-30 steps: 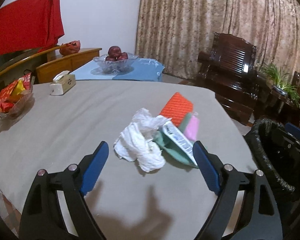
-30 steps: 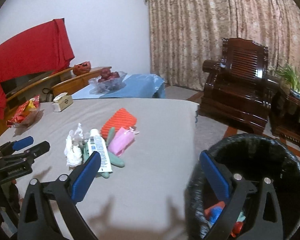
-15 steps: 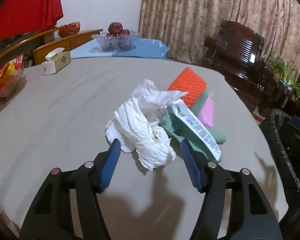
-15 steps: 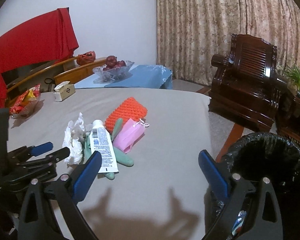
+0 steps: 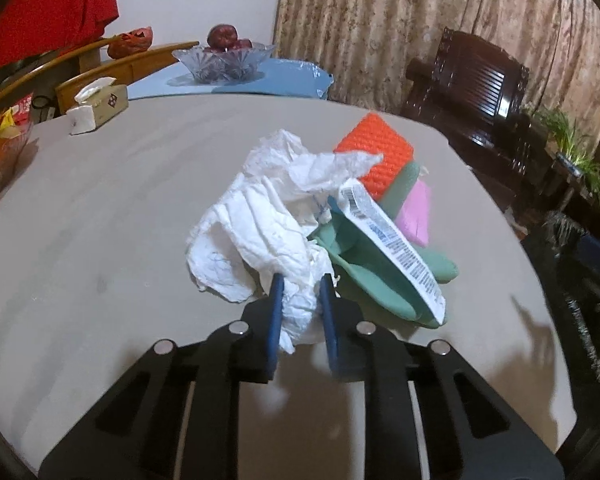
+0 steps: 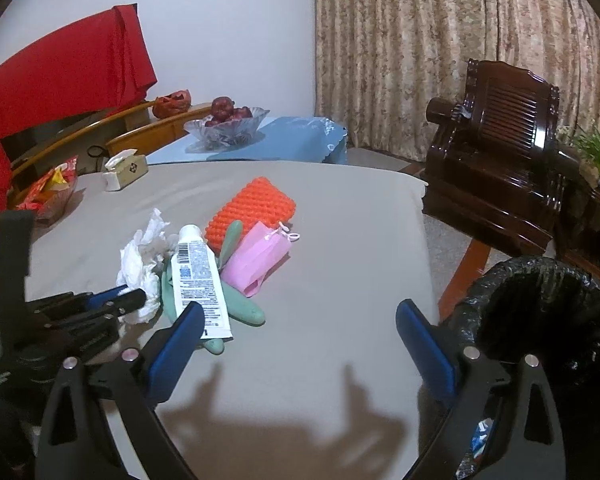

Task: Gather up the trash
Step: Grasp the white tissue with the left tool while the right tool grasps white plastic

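Observation:
A crumpled white tissue (image 5: 260,224) lies on the grey table (image 5: 100,208); it also shows in the right wrist view (image 6: 140,264). My left gripper (image 5: 302,292) is shut on its near end. Beside it lie a white tube (image 5: 392,244), a green rubber glove (image 5: 364,272), a pink pouch (image 5: 416,216) and an orange sponge (image 5: 380,156). My right gripper (image 6: 300,340) is open and empty above the table's near edge, left of the black-lined trash bin (image 6: 540,320). The left gripper shows there at lower left (image 6: 116,300).
A tissue box (image 5: 100,104) and a snack bowl (image 5: 0,148) stand at the table's far left. A glass fruit bowl (image 5: 224,60) sits on a blue-covered table behind. Dark wooden chairs (image 6: 496,160) stand to the right. The bin holds some trash (image 6: 480,436).
My left gripper moved forward and closed on the near end of the white tissue. My right gripper shifted left, so the bin now sits further right in its view.

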